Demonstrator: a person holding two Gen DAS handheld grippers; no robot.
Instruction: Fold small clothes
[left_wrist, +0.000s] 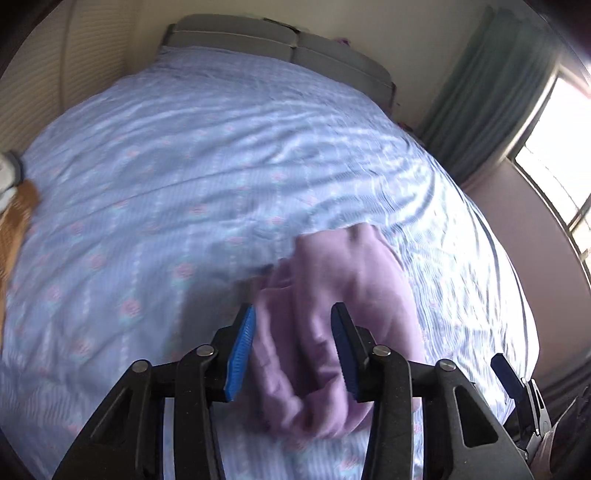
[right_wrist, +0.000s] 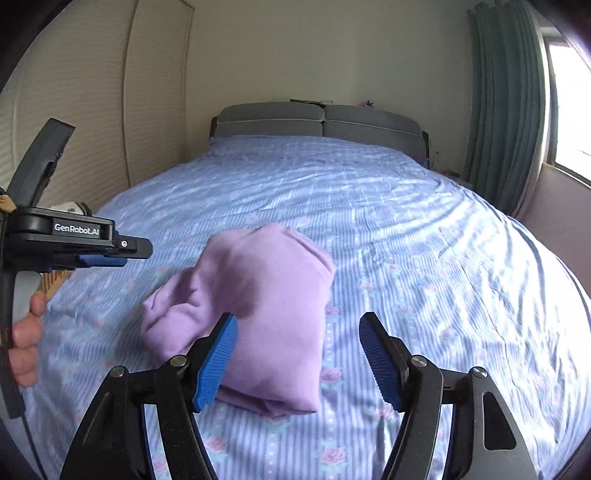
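A folded lilac garment (right_wrist: 258, 314) of soft, fleecy knit lies on a bed (right_wrist: 424, 258), toward the foot end and well apart from the grey padded headboard (right_wrist: 321, 123). The garment forms a thick, rounded bundle: one smooth flat panel faces the foot of the bed, and a rumpled, puffy lobe bulges off its left side. The bed sheet is a thin, wrinkled blue fabric with pale stripes and small pink roses, and light rakes across its creases on the window side.

The right hand-held gripper (right_wrist: 299, 362), a black plastic frame with ribbed blue rubber pads, hangs released above the bundle's near edge; its jaws stand wide apart and nothing sits between them. Its left pad overlaps the garment in the view, though whether it touches the cloth cannot be told.

The left hand-held gripper (left_wrist: 291, 350) shows the same bundle (left_wrist: 332, 314), blurred, between and beyond its two pads; the jaws stand partly apart and the pads do not appear to press the cloth. From the right wrist view this gripper (right_wrist: 110, 254) shows side-on to the left of the garment, clear of it, with a person's fingers (right_wrist: 26, 339) curled round its grey handle.

Beyond the headboard rises a plain cream wall. Louvred cream doors (right_wrist: 92, 110) stand to the left of the bed, and a heavy green pleated curtain (right_wrist: 506, 103) hangs beside a bright window to the right.
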